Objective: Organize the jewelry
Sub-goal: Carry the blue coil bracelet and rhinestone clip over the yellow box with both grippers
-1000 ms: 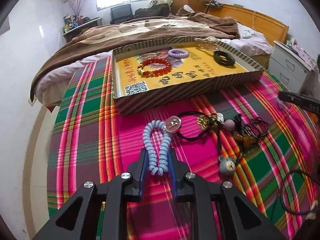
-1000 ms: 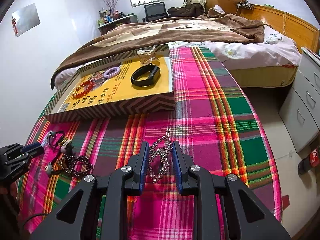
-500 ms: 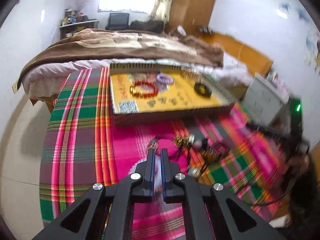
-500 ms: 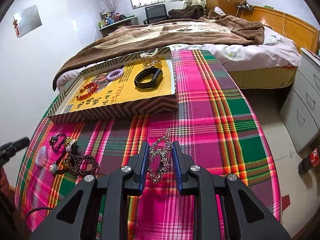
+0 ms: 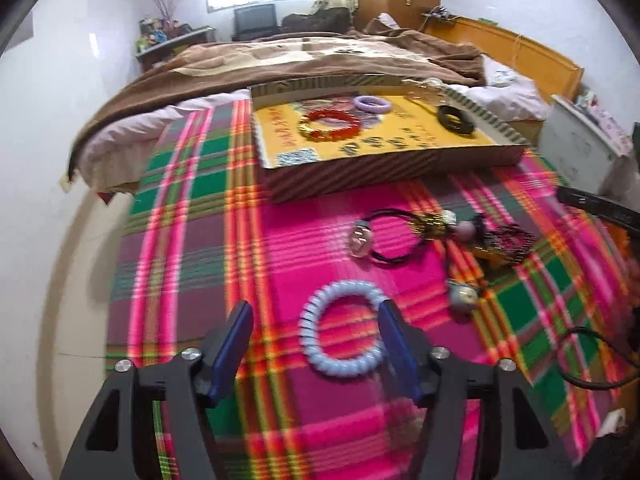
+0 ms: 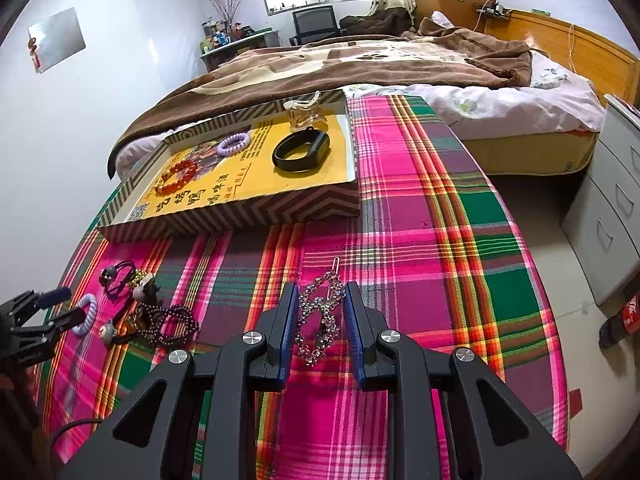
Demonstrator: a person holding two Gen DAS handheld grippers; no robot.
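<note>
Here, plaid tablecloth (image 6: 460,240) beside bed (image 6: 400,64)

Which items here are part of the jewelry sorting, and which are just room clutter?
Job items:
striped tray
red bead bracelet
purple coil tie
black band
light-blue coil tie
rhinestone hair clip
dark bead bracelet

Lying about:
brown blanket
drawer cabinet
office chair

I see a woven plaid cloth (image 6: 440,240), a glossy printed cardboard tray (image 6: 240,216), a sparkling rhinestone metal clip (image 6: 320,320), and a smooth plastic coil bracelet (image 5: 344,340).
</note>
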